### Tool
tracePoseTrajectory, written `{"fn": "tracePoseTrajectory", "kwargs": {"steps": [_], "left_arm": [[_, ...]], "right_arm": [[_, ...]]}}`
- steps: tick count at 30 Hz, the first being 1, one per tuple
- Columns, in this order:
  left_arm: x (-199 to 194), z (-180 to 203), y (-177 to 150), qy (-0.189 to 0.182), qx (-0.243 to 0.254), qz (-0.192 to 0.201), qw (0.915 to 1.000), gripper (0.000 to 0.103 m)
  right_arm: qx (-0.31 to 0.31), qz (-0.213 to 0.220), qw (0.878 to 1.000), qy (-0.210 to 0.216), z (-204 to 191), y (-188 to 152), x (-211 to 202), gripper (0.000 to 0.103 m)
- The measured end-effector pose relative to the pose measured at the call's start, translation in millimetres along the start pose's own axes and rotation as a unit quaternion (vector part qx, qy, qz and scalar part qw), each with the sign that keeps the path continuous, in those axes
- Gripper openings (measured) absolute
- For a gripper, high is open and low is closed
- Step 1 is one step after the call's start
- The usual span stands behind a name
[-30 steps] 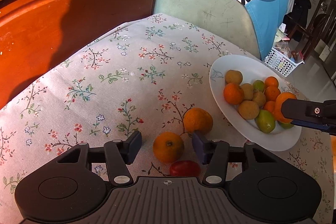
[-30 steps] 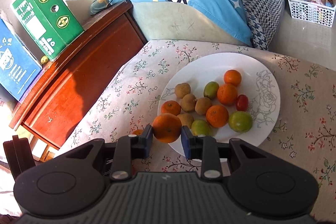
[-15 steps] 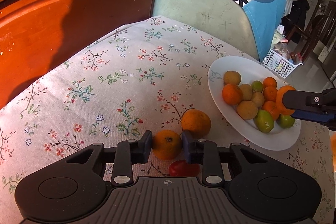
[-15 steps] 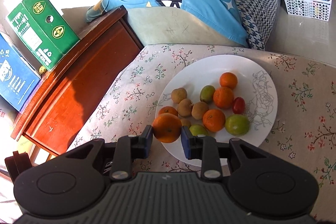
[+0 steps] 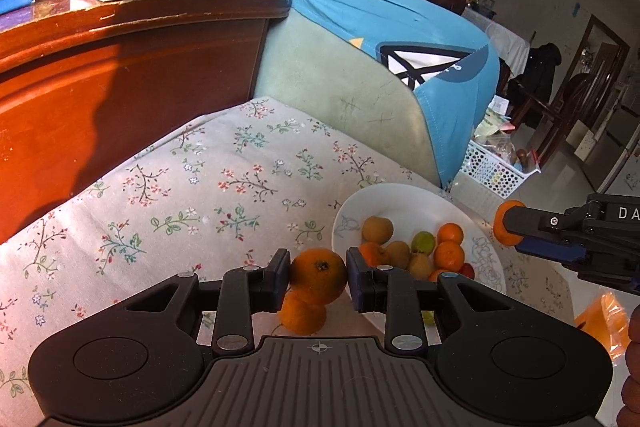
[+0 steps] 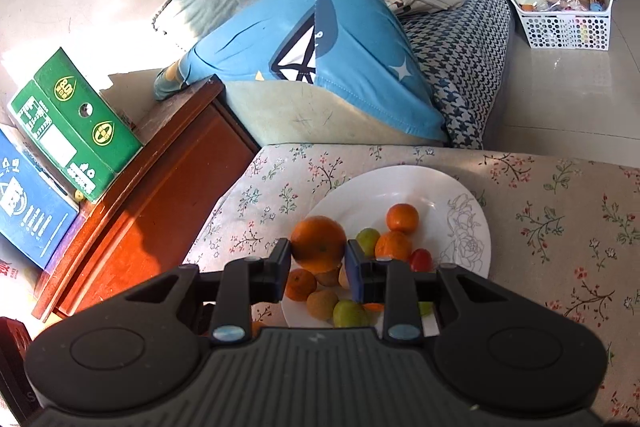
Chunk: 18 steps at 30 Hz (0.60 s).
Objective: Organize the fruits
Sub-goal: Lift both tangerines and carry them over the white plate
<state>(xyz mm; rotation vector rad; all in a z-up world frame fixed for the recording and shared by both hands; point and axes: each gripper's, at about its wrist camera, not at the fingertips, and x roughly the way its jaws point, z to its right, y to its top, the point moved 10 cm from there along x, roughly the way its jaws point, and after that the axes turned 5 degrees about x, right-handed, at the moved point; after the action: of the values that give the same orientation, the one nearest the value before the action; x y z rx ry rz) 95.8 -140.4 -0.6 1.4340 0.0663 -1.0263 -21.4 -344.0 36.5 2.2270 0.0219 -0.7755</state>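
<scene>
Left gripper (image 5: 318, 275) jaws are clamping an orange (image 5: 318, 275) at lower centre, above a second orange (image 5: 302, 315) lying on the floral counter (image 5: 180, 195). Right gripper (image 6: 318, 259) jaws are gripping another orange (image 6: 318, 243) over the white plate (image 6: 460, 211) of fruit at centre frame.

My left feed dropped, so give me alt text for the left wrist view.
The left gripper holds an orange between its fingers above a floral tablecloth, beside a white plate of mixed fruit. Another orange lies underneath.
</scene>
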Motion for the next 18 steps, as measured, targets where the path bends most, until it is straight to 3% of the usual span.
{"fn": "tracePoseTrajectory", "kwargs": {"steps": [7, 18], "left_arm": [[16.0, 25.7, 23.7, -0.027, 0.015, 0.008, 0.9995, 0.028], [69.1, 59.8, 34.2, -0.055, 0.054, -0.008, 0.997, 0.028]], "right_arm": [[0.028, 0.016, 0.999, -0.01, 20.5, 25.7, 1.7, 0.03], [0.045, -0.008, 0.997, -0.065, 55.1, 24.5, 27.6, 0.03]]}}
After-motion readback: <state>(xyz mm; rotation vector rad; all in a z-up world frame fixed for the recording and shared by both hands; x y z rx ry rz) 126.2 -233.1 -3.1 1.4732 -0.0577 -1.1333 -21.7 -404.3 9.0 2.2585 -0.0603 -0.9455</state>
